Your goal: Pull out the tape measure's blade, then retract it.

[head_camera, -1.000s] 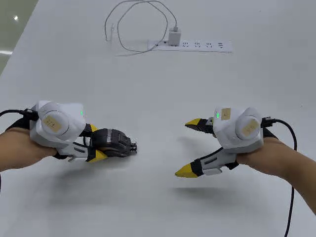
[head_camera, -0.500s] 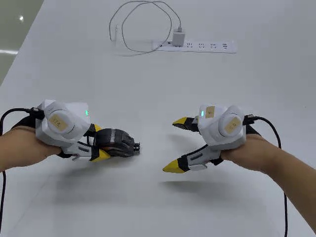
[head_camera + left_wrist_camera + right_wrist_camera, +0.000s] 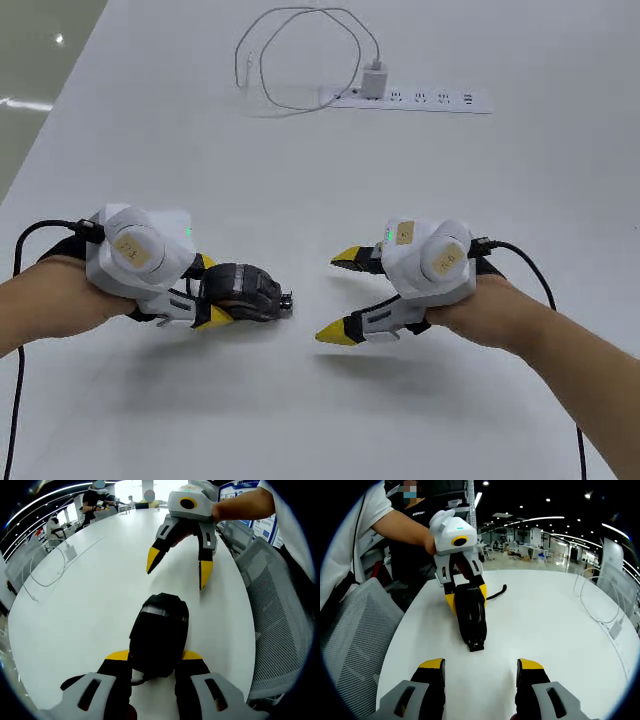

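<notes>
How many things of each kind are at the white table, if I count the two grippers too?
Grippers: 2, the left gripper and the right gripper
Tape measure: 1, black, between the left jaws
Power strip: 1, white
Charger with its cable: 1, white, plugged into the strip
Total: 5

A power strip (image 3: 405, 98) with a plugged charger (image 3: 374, 80) lies on the white table (image 3: 300, 180).

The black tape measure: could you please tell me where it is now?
In the head view, the black tape measure sits lower left on the white table, clamped in the left gripper, its blade end toward the open right gripper.
</notes>
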